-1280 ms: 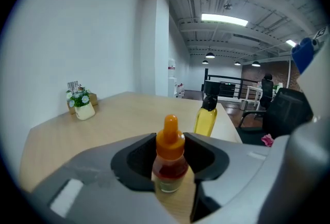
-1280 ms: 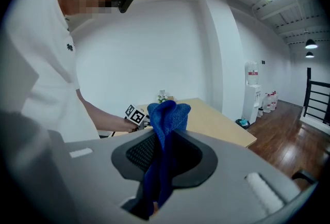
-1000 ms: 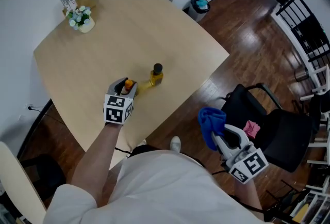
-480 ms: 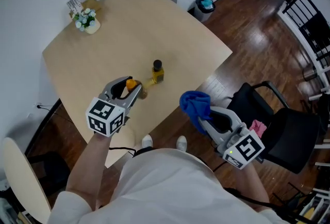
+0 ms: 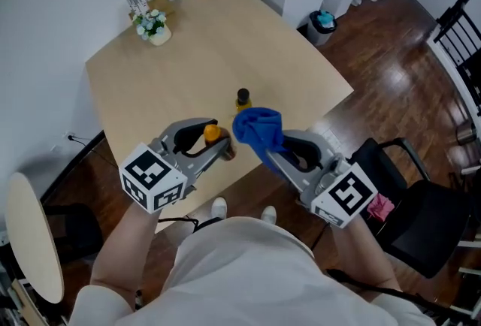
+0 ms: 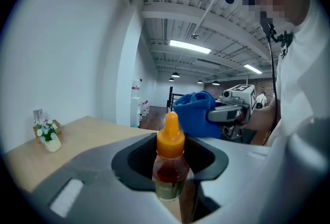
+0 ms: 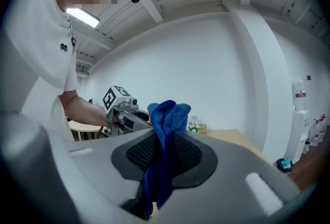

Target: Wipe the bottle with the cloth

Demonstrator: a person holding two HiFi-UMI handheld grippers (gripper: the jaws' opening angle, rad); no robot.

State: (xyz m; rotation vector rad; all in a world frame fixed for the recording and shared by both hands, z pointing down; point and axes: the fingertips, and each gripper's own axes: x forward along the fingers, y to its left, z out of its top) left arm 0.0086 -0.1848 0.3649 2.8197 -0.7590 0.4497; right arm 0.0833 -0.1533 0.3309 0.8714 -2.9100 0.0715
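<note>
My left gripper (image 5: pixel 219 149) is shut on a small bottle (image 5: pixel 213 134) with an orange cap and reddish contents, held above the near edge of the table. In the left gripper view the bottle (image 6: pixel 168 165) stands upright between the jaws. My right gripper (image 5: pixel 264 152) is shut on a blue cloth (image 5: pixel 258 130), bunched at its tips just right of the orange cap. In the right gripper view the cloth (image 7: pixel 165 124) hangs down between the jaws. Whether cloth and bottle touch is unclear. A yellow bottle with a black cap (image 5: pixel 242 98) stands on the table behind the cloth.
The light wooden table (image 5: pixel 188 61) carries a small flower vase (image 5: pixel 154 25) at its far corner. A black chair (image 5: pixel 421 230) with a pink item stands at the right on the wooden floor. A bin (image 5: pixel 323 22) sits beyond the table, a pale round seat (image 5: pixel 34 242) at the left.
The right gripper has swung the blue cloth from low at the right up and leftwards, beside the orange-capped bottle. The left gripper has lifted that bottle nearer to me.
</note>
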